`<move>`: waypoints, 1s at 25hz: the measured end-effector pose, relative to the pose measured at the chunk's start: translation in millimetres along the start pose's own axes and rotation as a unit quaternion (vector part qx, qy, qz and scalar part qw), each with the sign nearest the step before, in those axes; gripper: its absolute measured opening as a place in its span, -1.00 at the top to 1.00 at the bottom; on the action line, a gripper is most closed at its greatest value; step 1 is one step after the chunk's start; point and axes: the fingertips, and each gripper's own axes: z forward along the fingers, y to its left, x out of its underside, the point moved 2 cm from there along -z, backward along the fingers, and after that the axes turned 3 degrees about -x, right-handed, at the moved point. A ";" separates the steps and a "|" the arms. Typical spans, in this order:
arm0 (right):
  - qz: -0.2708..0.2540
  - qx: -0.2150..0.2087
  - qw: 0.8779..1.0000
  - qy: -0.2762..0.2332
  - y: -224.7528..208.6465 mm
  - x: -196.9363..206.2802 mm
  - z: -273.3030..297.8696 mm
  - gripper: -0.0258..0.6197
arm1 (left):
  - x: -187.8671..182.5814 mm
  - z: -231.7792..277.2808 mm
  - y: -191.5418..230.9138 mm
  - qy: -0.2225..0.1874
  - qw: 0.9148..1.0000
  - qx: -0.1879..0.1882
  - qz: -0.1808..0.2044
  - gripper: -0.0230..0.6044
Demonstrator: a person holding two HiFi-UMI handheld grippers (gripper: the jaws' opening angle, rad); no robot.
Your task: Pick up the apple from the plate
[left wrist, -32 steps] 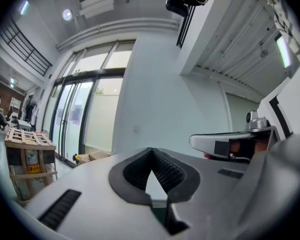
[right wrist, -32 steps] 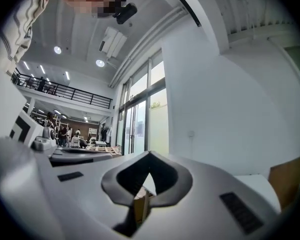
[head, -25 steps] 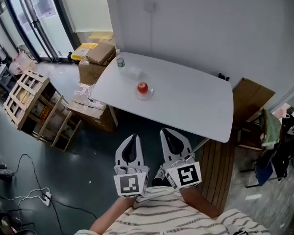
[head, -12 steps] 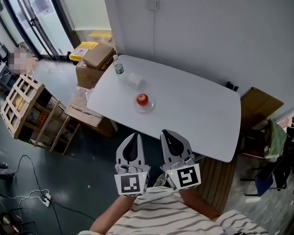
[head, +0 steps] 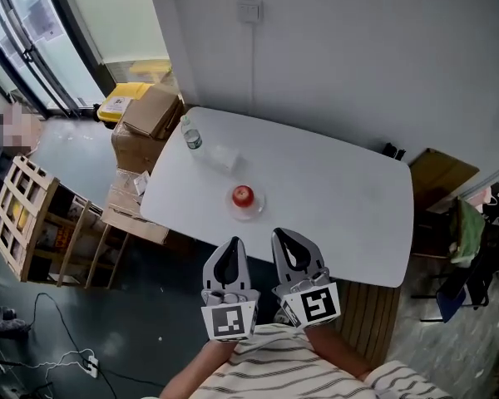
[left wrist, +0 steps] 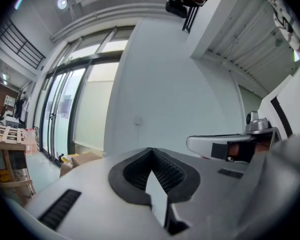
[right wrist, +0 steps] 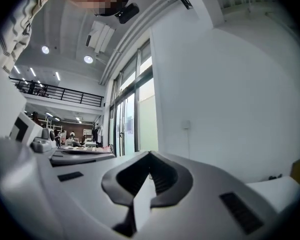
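Observation:
A red apple (head: 243, 194) sits on a small clear plate (head: 251, 208) near the front edge of a white table (head: 333, 189) in the head view. Both grippers hover side by side just short of that edge, pointing level toward the table. The left gripper (head: 231, 244) is below and slightly left of the apple, and the right gripper (head: 282, 236) is to the apple's lower right. Each has its jaws closed with nothing between them. In the left gripper view the left gripper (left wrist: 151, 150) has its tips together; in the right gripper view so does the right gripper (right wrist: 150, 155). Neither gripper view shows the apple.
A water bottle (head: 190, 137) and a clear wrapper (head: 224, 156) lie on the table's far left part. Cardboard boxes (head: 146, 113) and wooden crates (head: 23, 216) crowd the floor at left. A wooden panel (head: 374, 316) and a chair with clothes (head: 470, 223) stand at right.
The person and both grippers have come closer to the table; the apple now lies just ahead of the fingertips. Both jaws have stayed shut.

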 end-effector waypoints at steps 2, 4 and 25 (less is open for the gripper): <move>0.003 0.008 1.000 0.007 -1.8 7.6 15.0 0.88 | 6.3 12.0 11.1 0.007 1.000 0.005 -0.003 0.93; 0.003 0.018 1.000 0.015 -3.2 12.6 27.1 0.88 | 11.2 23.2 20.7 0.014 1.000 0.014 -0.003 0.92; 0.022 0.030 0.994 0.098 -51.3 93.2 71.3 0.88 | 106.4 104.5 44.3 0.110 0.994 0.016 -0.007 0.92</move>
